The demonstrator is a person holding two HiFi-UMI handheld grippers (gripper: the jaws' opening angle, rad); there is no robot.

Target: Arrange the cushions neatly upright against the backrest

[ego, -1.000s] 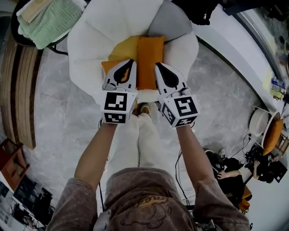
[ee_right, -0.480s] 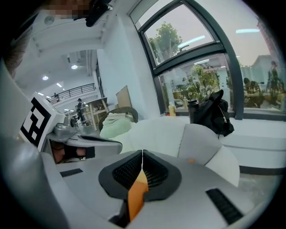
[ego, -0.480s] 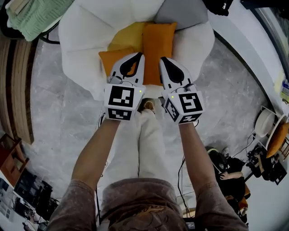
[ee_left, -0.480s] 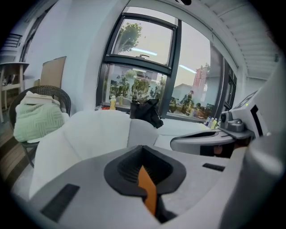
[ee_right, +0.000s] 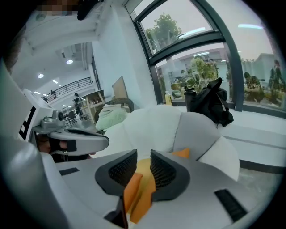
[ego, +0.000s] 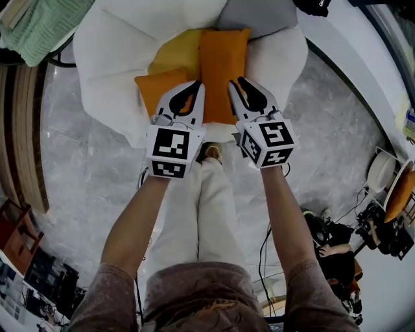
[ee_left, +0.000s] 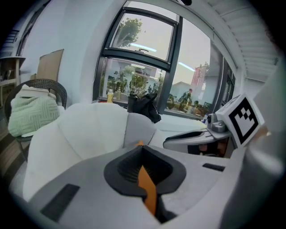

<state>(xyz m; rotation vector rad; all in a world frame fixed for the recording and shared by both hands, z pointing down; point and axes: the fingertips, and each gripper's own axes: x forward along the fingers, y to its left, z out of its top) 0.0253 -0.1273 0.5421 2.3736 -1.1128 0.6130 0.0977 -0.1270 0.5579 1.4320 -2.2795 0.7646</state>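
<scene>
A tall orange cushion (ego: 224,61) stands on end on the white petal-shaped armchair (ego: 110,65), leaning toward the backrest. A yellow cushion (ego: 174,59) lies behind it on the left. A smaller orange cushion (ego: 157,87) lies at the seat's left front. My left gripper (ego: 196,85) is at the tall cushion's left edge. In the left gripper view this gripper (ee_left: 142,150) is shut, with a strip of orange fabric (ee_left: 147,188) pinched in it. My right gripper (ego: 237,82) is at the cushion's right edge. Its jaws are opening, and orange fabric (ee_right: 132,190) lies loose in the gap.
A grey back panel (ego: 266,16) is part of the armchair. A green blanket (ego: 39,26) lies on a wicker chair to the left. A black bag (ee_right: 212,105) sits on the window sill behind. My own shoes (ego: 211,152) are at the seat's front. Another person (ego: 337,249) sits at the right.
The right gripper's jaws have parted from shut. Both grippers sit a little further in toward the backrest, on either side of the tall orange cushion.
</scene>
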